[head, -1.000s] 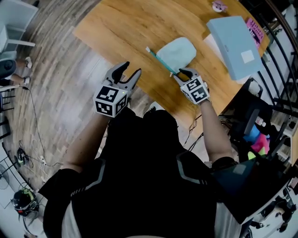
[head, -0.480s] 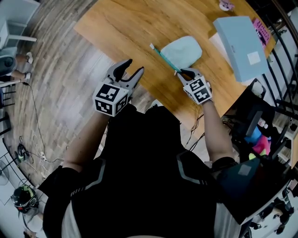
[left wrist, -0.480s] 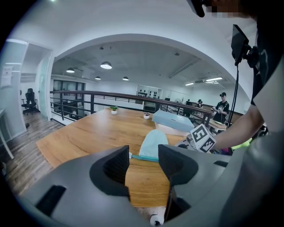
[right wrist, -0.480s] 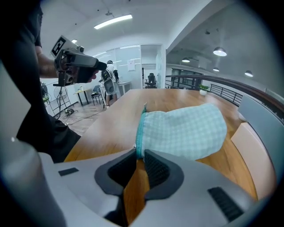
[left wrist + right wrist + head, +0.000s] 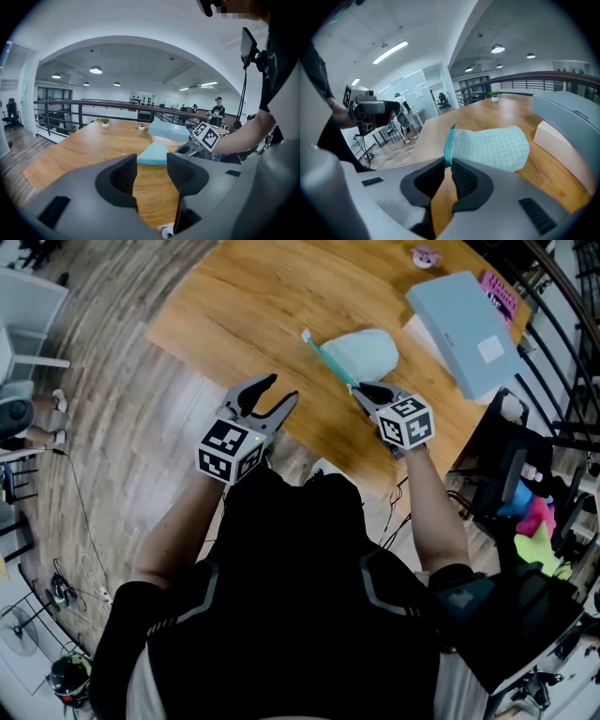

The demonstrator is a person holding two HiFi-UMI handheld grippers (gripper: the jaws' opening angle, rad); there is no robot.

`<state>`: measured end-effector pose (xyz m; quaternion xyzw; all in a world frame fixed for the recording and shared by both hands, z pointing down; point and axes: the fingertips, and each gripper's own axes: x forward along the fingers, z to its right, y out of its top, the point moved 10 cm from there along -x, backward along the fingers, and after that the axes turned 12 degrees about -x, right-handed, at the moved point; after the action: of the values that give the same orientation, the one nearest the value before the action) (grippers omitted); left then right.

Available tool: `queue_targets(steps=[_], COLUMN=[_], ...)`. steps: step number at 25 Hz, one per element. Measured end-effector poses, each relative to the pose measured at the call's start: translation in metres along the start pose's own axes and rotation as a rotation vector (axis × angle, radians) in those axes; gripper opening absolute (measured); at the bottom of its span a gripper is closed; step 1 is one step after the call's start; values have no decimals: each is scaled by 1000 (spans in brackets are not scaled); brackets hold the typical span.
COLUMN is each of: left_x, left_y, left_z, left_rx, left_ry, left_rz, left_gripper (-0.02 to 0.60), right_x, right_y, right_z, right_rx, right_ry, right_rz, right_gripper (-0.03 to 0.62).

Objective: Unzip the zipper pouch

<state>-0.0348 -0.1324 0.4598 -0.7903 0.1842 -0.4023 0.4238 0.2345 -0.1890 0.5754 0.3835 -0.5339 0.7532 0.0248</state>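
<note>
Right fingers [image 5: 468, 182] newly tight on zipper pouch [image 5: 492, 147] edge

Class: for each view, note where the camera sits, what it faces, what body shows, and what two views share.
Head view: on the head, steeply down at table; torso, arms, left gripper, right gripper.
Left gripper view: along its open jaws toward zipper pouch; right forearm.
Right gripper view: along jaws, just closing, pinching that pouch; left gripper.
All share the pouch.

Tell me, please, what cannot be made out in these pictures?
Zipper pull: right gripper view, hidden where the right gripper's fingers, which have just been closing, pinch the pouch's end.
Zipper open or shut: head view, too small.
Pink item: head view, too small.
</note>
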Motion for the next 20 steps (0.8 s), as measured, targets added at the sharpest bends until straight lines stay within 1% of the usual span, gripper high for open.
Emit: queue_targets(steps=[3,9,12,15,17,20], left_x=[0,0,-2,1,1,4], left_y=[11,40,52,64,71,81], left_z=[-1,-2,2,7,7,15], left_rx=[39,167,246,296,333,420], left_ry=[-56,-194,-266,-352,-390,-437], left_rz=[3,21,32,50,55,72], left_gripper=[218,218,216,200,200,200], right_x=[-12,-41,-54,-70,-74,-86], right_y=[21,64,86,105,119,132], right_z=[-3,-20,-36,-54,-64,-77], right_rx=[71,169,207,233,262,328], right_ry=[-34,-113,-131,-165,-192,-216], right_rz=[56,148,172,203,217,245], right_gripper=[57,55,55,55,54,54])
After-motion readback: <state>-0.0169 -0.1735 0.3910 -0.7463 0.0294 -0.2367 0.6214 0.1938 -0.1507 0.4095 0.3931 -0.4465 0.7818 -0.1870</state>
